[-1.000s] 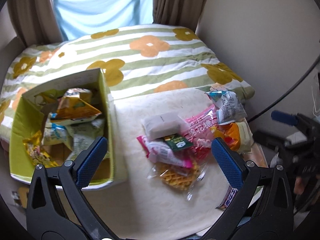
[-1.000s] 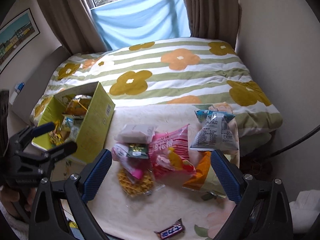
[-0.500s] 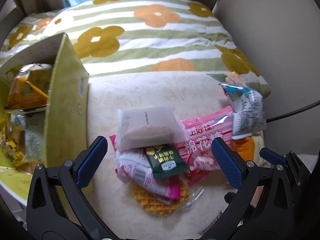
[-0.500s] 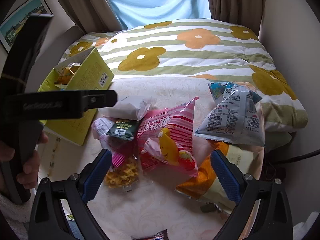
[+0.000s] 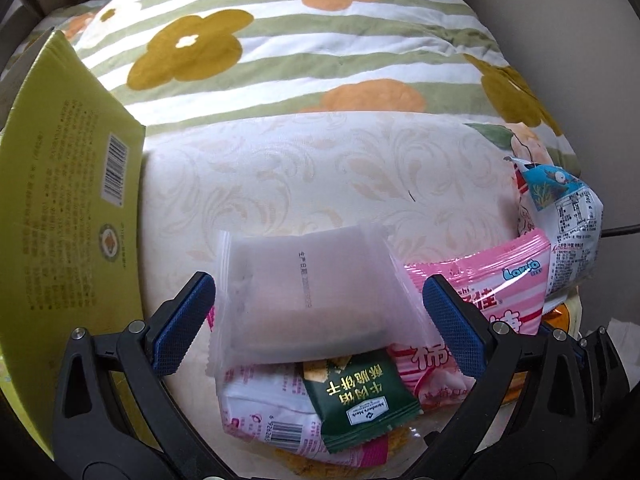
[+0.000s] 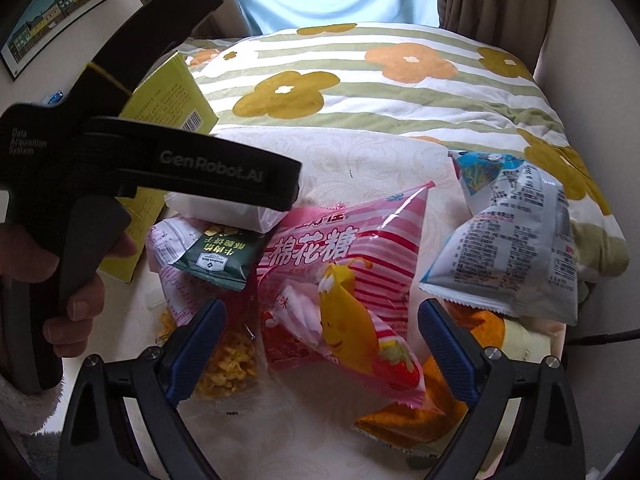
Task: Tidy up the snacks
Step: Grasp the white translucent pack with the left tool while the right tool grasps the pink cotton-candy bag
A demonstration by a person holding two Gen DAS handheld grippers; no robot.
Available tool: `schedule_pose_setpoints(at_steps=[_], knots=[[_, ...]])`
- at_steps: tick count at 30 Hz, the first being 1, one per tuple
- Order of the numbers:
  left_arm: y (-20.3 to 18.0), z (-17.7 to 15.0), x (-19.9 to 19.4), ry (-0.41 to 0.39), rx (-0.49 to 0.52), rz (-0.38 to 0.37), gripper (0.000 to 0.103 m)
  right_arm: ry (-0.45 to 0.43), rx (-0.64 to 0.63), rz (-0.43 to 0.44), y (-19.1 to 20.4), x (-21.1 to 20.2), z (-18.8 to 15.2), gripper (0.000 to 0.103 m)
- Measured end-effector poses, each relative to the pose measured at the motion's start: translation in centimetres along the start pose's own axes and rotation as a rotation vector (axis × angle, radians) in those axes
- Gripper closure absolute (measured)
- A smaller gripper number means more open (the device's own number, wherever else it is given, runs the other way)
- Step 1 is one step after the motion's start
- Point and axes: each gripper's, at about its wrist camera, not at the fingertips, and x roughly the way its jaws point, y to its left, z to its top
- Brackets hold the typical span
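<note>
A pile of snacks lies on a cream cloth. My left gripper (image 5: 320,320) is open, its blue pads on either side of a frosted white packet (image 5: 304,296) that tops the pile. Under it lie a dark green packet (image 5: 360,404) and a pink-and-white wrapper (image 5: 260,412). My right gripper (image 6: 322,348) is open over the pink striped marshmallow bag (image 6: 340,280). A white-and-blue bag (image 6: 512,240) sits to its right, an orange bag (image 6: 412,412) below, a clear waffle-snack bag (image 6: 224,364) to the left. The left gripper's black body (image 6: 140,160) crosses the right wrist view.
The yellow-green cardboard box (image 5: 68,208) stands at the left, its side wall close to my left finger. A flowered striped quilt (image 5: 320,52) lies behind the cloth. A person's hand (image 6: 60,280) holds the left gripper's handle. A black cable (image 6: 600,336) runs at the right edge.
My left gripper has swung away from the box and come down over the pile, framing the white packet. My right gripper has moved closer to the pink bag.
</note>
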Motion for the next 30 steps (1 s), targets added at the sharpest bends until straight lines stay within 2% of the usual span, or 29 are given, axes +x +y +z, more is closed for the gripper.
schedule_pose_setpoints(at_steps=[9,12,13,14,15,18,23,26,29,30], knots=[[-0.4,0.7,1.5,0.057,0.038,0.05,0.0,0.024,-0.034,0.0,0.1,1.5,0.9,0.009],[0.2,0.5,2.4,0.1,0.014,0.019,0.001,0.027,-0.051,0.003,0.0,1.5,0.9,0.009],[0.5,0.4,2.9,0.118,-0.005,-0.006,0.004,0.028,-0.056,0.004,0.0,1.6,0.8,0.009],[0.8,0.3,3.1,0.127,-0.025,-0.035,0.011,0.029,-0.057,0.007,-0.1,1.6,0.8,0.009],[0.9,0.2,3.2,0.128,-0.036,-0.053,0.016,0.031,-0.057,0.011,-0.2,1.6,0.8,0.009],[0.7,0.2,2.8,0.109,-0.021,-0.043,0.022,0.033,-0.059,0.016,-0.2,1.7,0.7,0.009],[1.0,0.3,2.1,0.091,-0.025,-0.046,0.025,0.038,-0.043,0.025,-0.5,1.9,0.6,0.01],[1.0,0.2,2.0,0.083,-0.026,-0.042,0.025,0.048,-0.045,0.009,-0.8,2.2,0.6,0.019],[1.0,0.0,1.8,0.075,-0.026,-0.039,0.025,0.048,-0.045,0.015,-0.9,2.2,0.5,0.022],[1.0,-0.1,1.7,0.072,-0.027,-0.038,0.025,0.049,-0.055,0.016,-0.8,2.1,0.5,0.027]])
